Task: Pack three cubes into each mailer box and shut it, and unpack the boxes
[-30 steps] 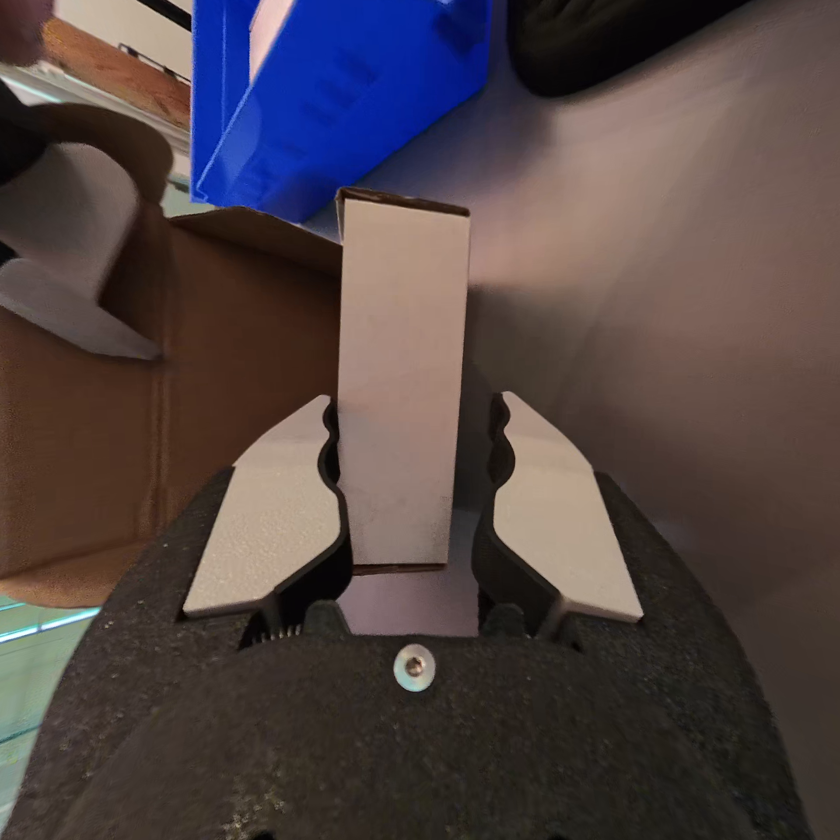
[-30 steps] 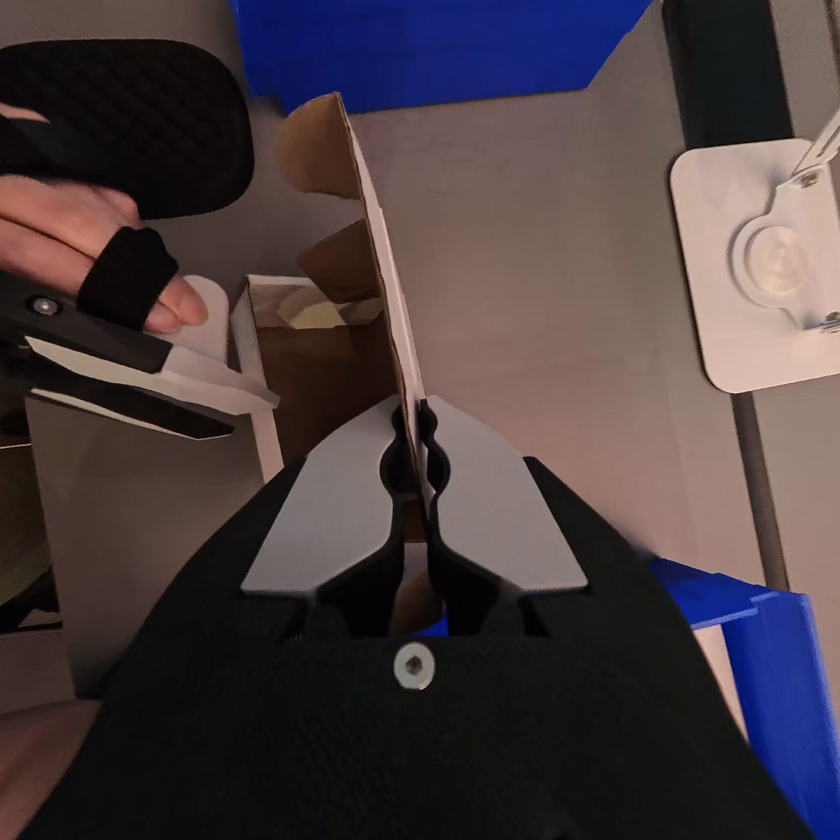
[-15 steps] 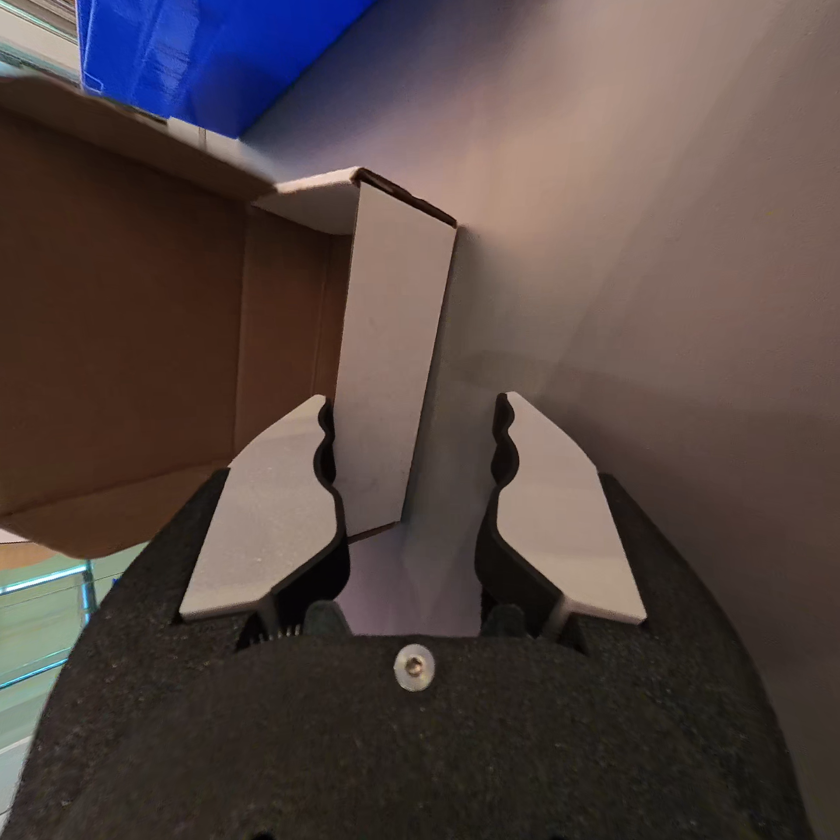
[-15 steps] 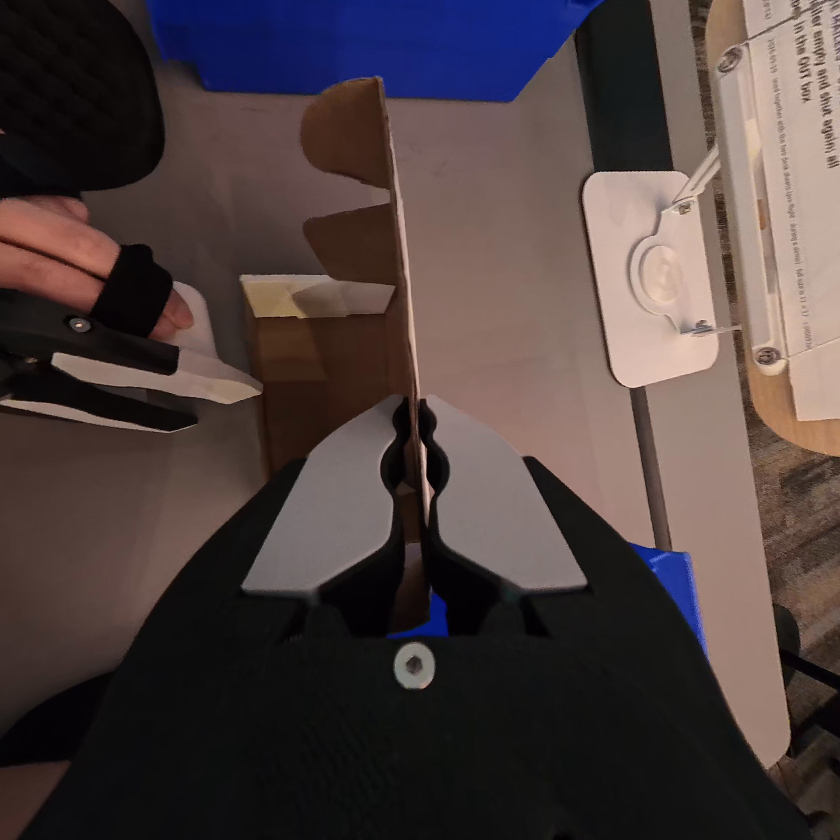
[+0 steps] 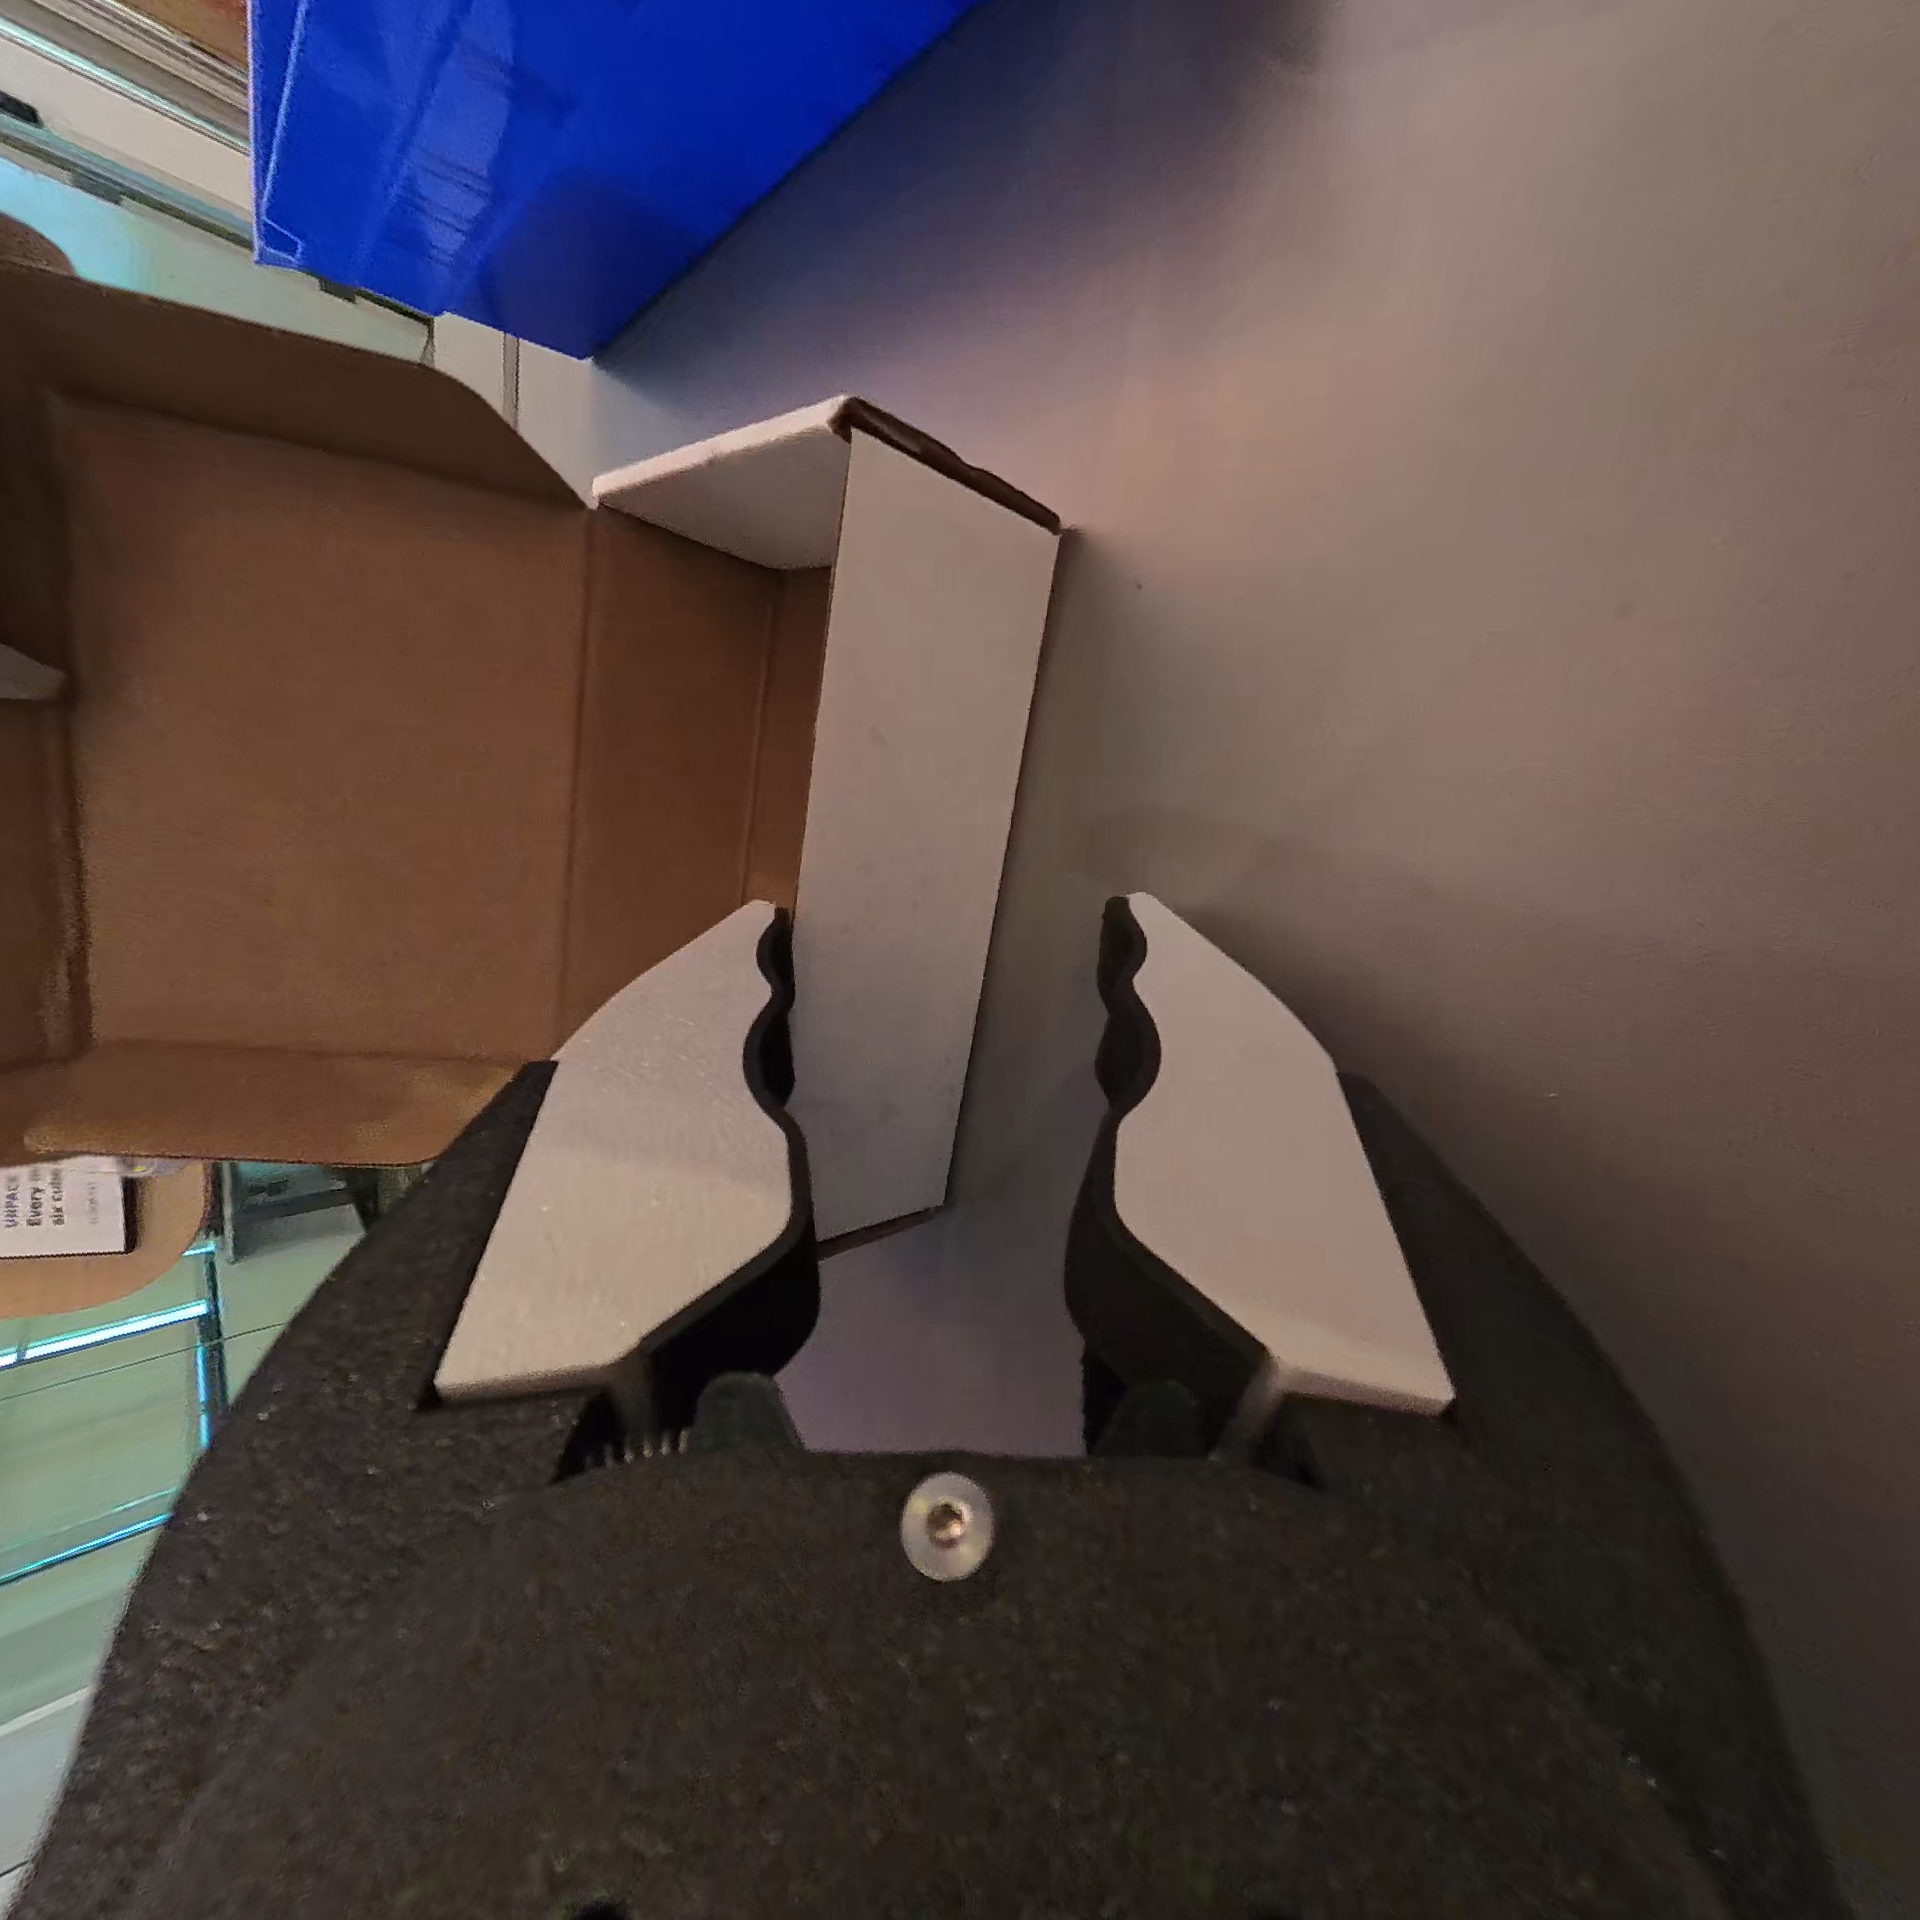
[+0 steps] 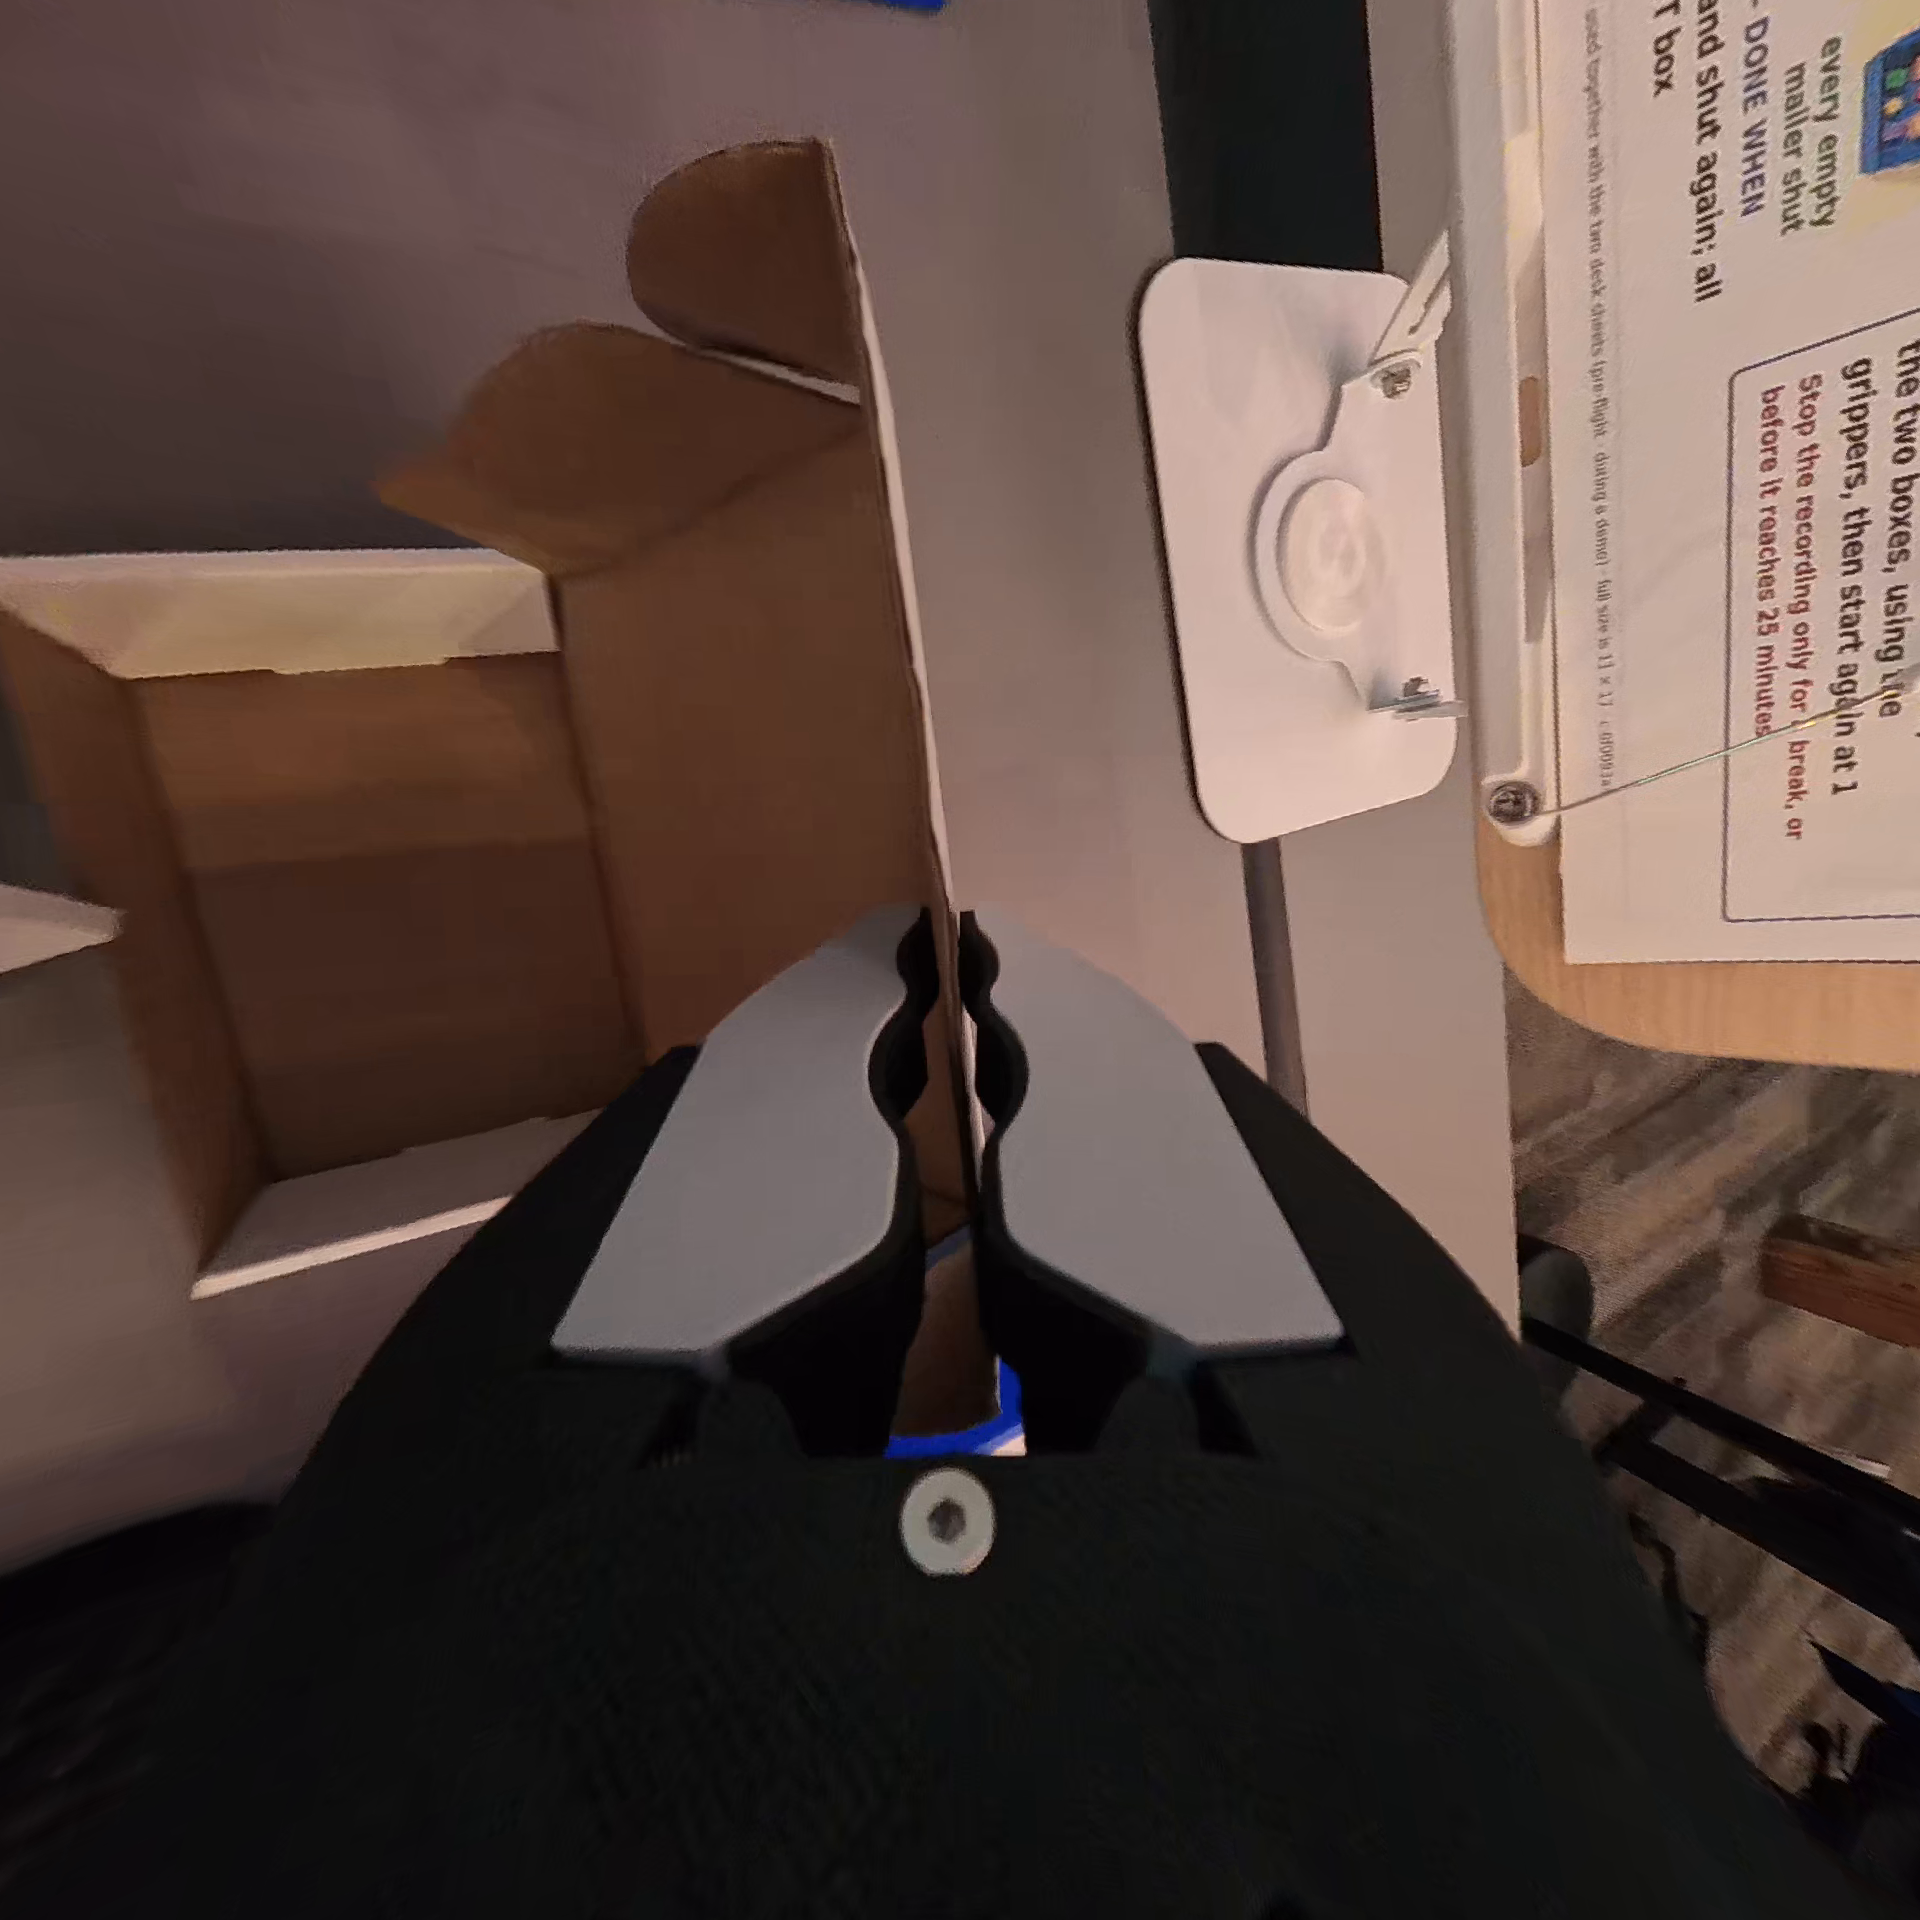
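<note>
A mailer box (image 5: 364,748), white outside and brown inside, lies open on the grey table (image 5: 1455,623). No cubes show in the part of its inside that I can see. My left gripper (image 5: 945,914) is open, its fingers either side of the box's white side wall (image 5: 914,727). The wall touches the left finger and stands apart from the right one. My right gripper (image 6: 943,925) is shut on the box's lid (image 6: 748,665) and holds it upright on edge. The open box body (image 6: 395,914) lies to its left.
A blue bin (image 5: 540,145) stands behind the box. Right of the lid are a white stand base (image 6: 1299,540), the table's edge, and a printed sheet (image 6: 1714,416) on a wooden board. Another blue bin (image 6: 966,1439) shows under the right gripper.
The right gripper has kept hold of the lid and moved closer, so the box looks larger. The left gripper and hand have left the right view. The left gripper stays open around the wall.
</note>
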`<state>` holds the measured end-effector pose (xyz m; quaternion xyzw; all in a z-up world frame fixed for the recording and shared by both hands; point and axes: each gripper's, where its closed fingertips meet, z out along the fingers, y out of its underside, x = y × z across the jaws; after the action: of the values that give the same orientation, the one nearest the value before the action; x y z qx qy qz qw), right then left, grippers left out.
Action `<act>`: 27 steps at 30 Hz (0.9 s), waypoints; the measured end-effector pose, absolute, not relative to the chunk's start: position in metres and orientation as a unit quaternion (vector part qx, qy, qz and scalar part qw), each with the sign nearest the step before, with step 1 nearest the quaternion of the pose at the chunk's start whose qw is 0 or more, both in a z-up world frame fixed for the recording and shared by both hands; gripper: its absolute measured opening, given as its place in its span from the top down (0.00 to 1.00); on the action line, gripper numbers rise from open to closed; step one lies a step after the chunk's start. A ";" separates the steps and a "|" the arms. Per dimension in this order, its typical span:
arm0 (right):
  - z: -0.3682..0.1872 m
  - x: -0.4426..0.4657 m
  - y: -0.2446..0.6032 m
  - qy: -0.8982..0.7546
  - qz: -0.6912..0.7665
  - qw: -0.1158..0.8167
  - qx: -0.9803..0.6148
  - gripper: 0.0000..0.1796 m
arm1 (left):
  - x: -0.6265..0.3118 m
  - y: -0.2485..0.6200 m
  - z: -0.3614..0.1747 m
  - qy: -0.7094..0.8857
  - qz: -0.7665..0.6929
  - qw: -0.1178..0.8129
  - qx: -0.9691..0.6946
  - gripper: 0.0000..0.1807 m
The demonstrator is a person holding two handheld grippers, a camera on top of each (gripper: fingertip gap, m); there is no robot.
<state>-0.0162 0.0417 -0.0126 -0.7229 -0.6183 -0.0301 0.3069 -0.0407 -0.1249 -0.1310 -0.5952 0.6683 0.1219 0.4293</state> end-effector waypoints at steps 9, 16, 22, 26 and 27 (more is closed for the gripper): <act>-0.052 -0.012 0.081 -0.618 -0.107 0.311 -0.715 0.97 | -0.040 -0.125 -0.131 0.666 0.123 0.432 -0.596 0.68; -0.077 -0.006 0.091 -0.617 -0.147 0.282 -0.720 0.96 | -0.040 -0.125 -0.132 0.664 0.123 0.434 -0.596 0.68; -0.076 -0.010 0.092 -0.622 -0.148 0.283 -0.715 0.96 | -0.039 -0.125 -0.132 0.663 0.119 0.437 -0.597 0.68; -0.087 -0.010 0.097 -0.622 -0.154 0.269 -0.719 0.95 | -0.038 -0.125 -0.131 0.657 0.105 0.439 -0.604 0.68; -0.089 -0.010 0.098 -0.621 -0.151 0.266 -0.721 0.94 | -0.038 -0.125 -0.130 0.655 0.103 0.442 -0.604 0.69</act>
<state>-0.0104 0.0978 -0.0893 -0.7213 -0.6215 -0.1509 0.2659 -0.0383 -0.1248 -0.1298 -0.6042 0.6552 0.1031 0.4416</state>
